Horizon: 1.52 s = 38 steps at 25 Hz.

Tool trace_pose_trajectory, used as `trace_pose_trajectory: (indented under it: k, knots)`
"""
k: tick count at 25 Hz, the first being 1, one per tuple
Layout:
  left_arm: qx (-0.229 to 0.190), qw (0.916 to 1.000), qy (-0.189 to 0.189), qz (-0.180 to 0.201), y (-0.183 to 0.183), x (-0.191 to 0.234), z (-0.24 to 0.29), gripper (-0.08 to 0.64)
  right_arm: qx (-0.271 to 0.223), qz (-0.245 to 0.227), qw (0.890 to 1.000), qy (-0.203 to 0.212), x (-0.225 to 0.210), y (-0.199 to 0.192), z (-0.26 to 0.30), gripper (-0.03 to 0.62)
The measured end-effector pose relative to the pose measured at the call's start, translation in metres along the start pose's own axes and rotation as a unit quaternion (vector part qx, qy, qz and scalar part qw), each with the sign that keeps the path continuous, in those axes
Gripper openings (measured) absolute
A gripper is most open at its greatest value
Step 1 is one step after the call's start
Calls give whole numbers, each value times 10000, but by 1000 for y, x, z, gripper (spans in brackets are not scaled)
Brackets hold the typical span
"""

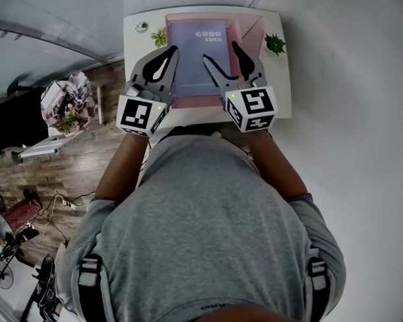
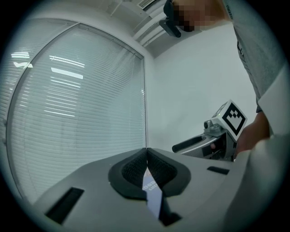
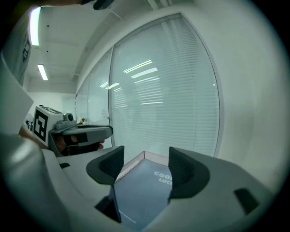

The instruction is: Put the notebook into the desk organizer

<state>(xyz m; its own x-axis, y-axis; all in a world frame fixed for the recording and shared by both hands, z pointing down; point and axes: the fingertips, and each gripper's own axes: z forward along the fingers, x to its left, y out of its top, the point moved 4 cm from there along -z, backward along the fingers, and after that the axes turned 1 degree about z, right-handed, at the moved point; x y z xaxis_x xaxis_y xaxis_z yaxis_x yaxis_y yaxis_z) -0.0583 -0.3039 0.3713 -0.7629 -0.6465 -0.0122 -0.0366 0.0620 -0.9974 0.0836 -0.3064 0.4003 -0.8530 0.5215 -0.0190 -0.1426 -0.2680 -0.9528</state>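
Lavender notebook (image 1: 197, 61) lies in pink desk organizer (image 1: 249, 26), beneath open right hand-held gripper (image 1: 222, 52); left hand-held gripper (image 1: 172, 54) closed, empty, alongside.

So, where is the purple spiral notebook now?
In the head view the purple spiral notebook lies inside the pink desk organizer at the far middle of the white desk, between two small green plants.

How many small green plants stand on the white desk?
2. One plant stands left of the pink desk organizer; the other stands right of it. Part of the desk is covered, so more may be hidden.
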Motion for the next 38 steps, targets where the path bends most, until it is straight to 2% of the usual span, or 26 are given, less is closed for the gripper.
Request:
trace_pose_trajectory:
  k: [7, 10, 18, 25, 35, 38]
  knots:
    - [-149, 9995, 257, 126, 23, -22, -20, 20, -682, -330, 9942, 759, 15, 22, -37, 221]
    - [25, 9993, 317, 170, 22, -35, -30, 20, -900, -430, 9911, 886, 17, 21, -54, 160]
    - [141, 9990, 328, 284, 22, -72, -50, 20, -1235, -564, 9845, 1112, 21, 11, -94, 8]
    - [-234, 9987, 363, 288, 30, -94, -62, 20, -1288, -613, 9820, 1242, 25, 2, -115, 8]
    - [-214, 9987, 353, 313, 28, -111, -78, 20, -1353, -617, 9821, 1158, 31, -6, -138, 6]
    - [-28, 9988, 369, 325, 23, -116, -80, 20, -1336, -576, 9826, 1151, 31, -11, -143, 6]
